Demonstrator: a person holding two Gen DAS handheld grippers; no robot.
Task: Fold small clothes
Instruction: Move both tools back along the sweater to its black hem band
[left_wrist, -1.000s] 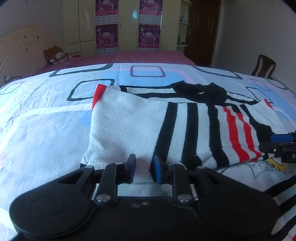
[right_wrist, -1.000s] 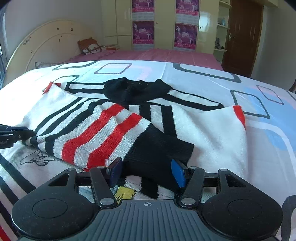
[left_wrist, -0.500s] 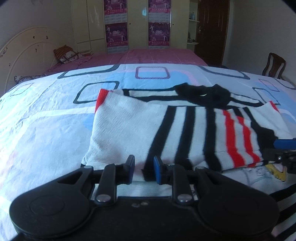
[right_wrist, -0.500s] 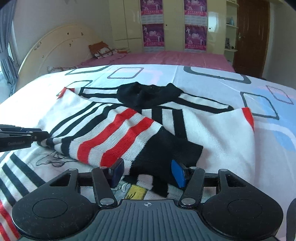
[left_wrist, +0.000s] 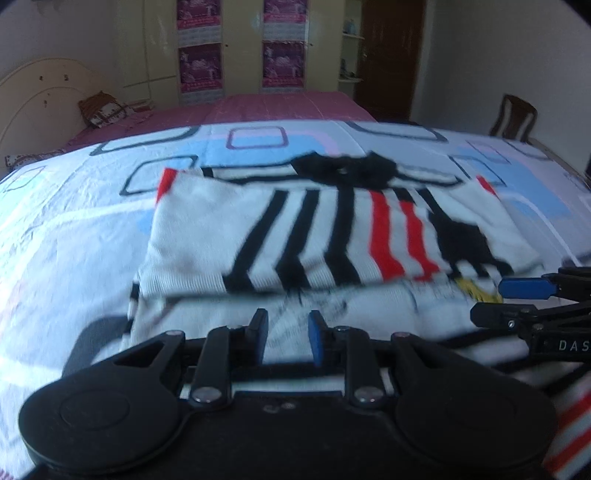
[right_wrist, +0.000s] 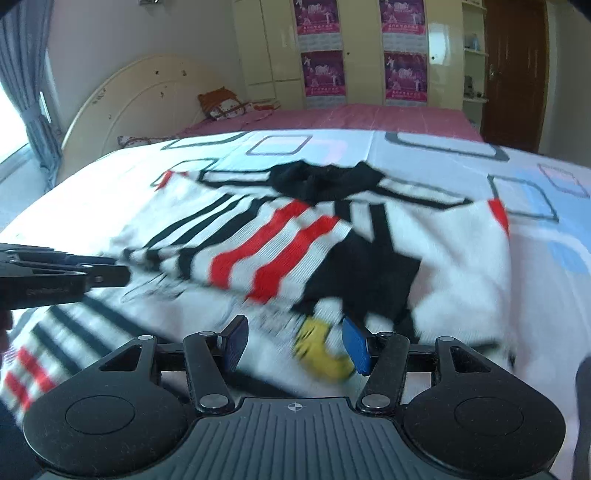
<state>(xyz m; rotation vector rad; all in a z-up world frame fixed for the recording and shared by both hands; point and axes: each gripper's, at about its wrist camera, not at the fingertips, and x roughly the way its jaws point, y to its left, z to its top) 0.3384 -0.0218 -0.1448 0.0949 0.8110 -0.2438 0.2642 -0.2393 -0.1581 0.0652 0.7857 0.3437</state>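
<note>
Knit sweater (left_wrist: 295, 236) is lying part-folded on the bed (left_wrist: 66, 221), soft and floppy.
Both the left tool (left_wrist: 286, 338) and right tool (right_wrist: 291, 341) are hovering spread, pinching nothing; the light knit is likely drooping unless held by its hem edge.

A bed (left_wrist: 74, 229) covered by a white sheet (right_wrist: 424, 155) printed with blue patches and dark rounded squares. A striped sweater (left_wrist: 295, 236) lies spread at its middle, black collar toward the far edge; its near hem is blurred, seemingly flat. Beyond the sheet's far edge shows a pink cover (right_wrist: 369, 114).
</note>
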